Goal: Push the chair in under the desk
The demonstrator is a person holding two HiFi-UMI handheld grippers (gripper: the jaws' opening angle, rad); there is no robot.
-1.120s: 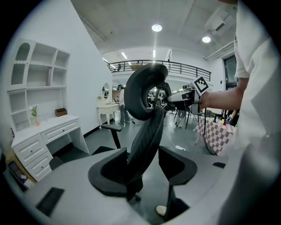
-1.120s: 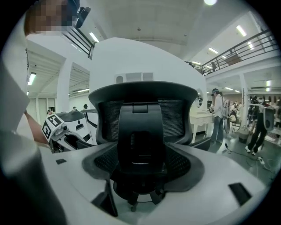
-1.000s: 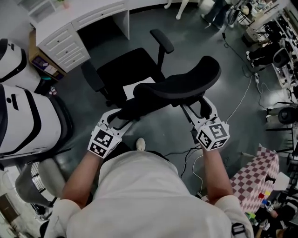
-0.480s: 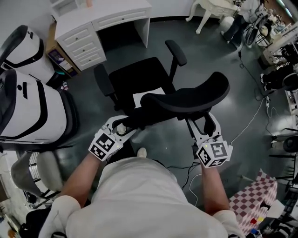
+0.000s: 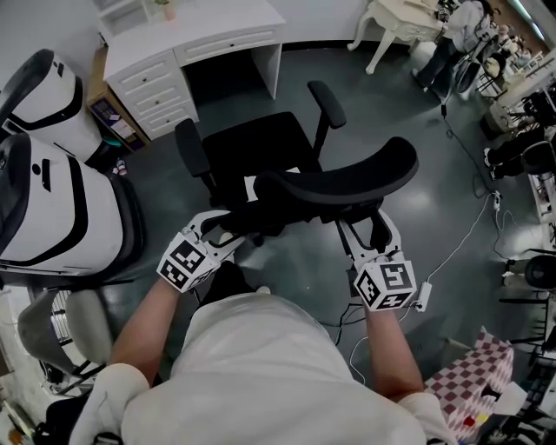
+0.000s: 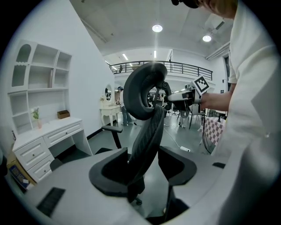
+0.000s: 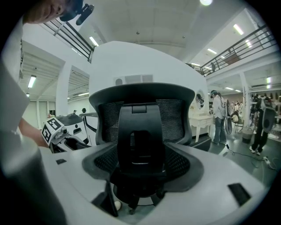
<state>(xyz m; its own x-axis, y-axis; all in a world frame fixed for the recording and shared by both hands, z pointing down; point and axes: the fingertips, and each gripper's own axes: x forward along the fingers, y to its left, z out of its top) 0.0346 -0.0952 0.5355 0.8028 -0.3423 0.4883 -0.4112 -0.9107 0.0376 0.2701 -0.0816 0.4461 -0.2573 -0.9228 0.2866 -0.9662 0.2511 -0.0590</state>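
Two hand-held grippers meet the backrest (image 5: 347,178) of a black office chair (image 5: 261,148), which stands on the grey floor facing the white desk (image 5: 200,30), not yet under it. The left gripper's (image 5: 224,228) jaws, just opening slightly, straddle the backrest's edge. The right gripper's (image 5: 367,233) jaws are spread wide at its other end.

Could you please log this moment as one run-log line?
black mesh office chair: before white desk, not yet under; left tool: jaws just opening, backrest edge between; right tool: open behind backrest
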